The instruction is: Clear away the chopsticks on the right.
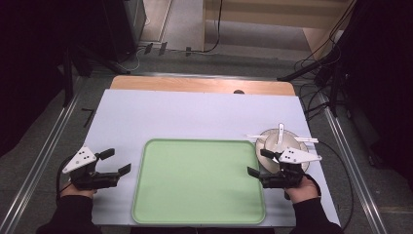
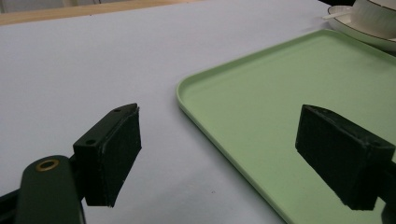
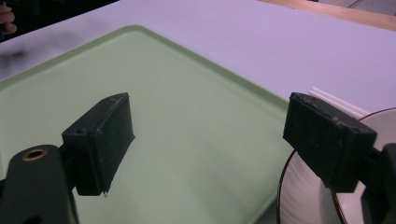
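A green tray (image 1: 197,183) is laid at the near-centre of the white table (image 1: 195,117), w/ nothing on it. Just beside its right edge a white plate (image 1: 302,146) is set, w/ a white bowl (image 1: 275,144) on it and a white spoon (image 1: 280,132) stood in the bowl. White chopsticks (image 1: 282,138) are laid across the far side of the plate, approx. crosswise.

The left gripper (image 1: 114,162) is held low at the near-left of the table, just left of the tray, apart from it. Its jaws are spread wide; nothing is pinched betw. them. In the left gripper view the tray's left rim (image 2: 219,135) is seen running betw. the two pads, w/ the plate and bowl far off at top right.

The right gripper (image 1: 257,163) is held at the near-right, over the seam betw. tray and plate. Its jaws are also spread to the full, nothing pinched. In the right gripper view one pad (image 3: 100,140) is seen over the tray surface and the other pad (image 3: 327,140) over the plate's rim; contact w/ the plate cannot be told. The chopsticks' ends (image 3: 336,103) are seen just beyond that pad.

Both grippers are held by hands in dark sleeves, entering from the near edge.
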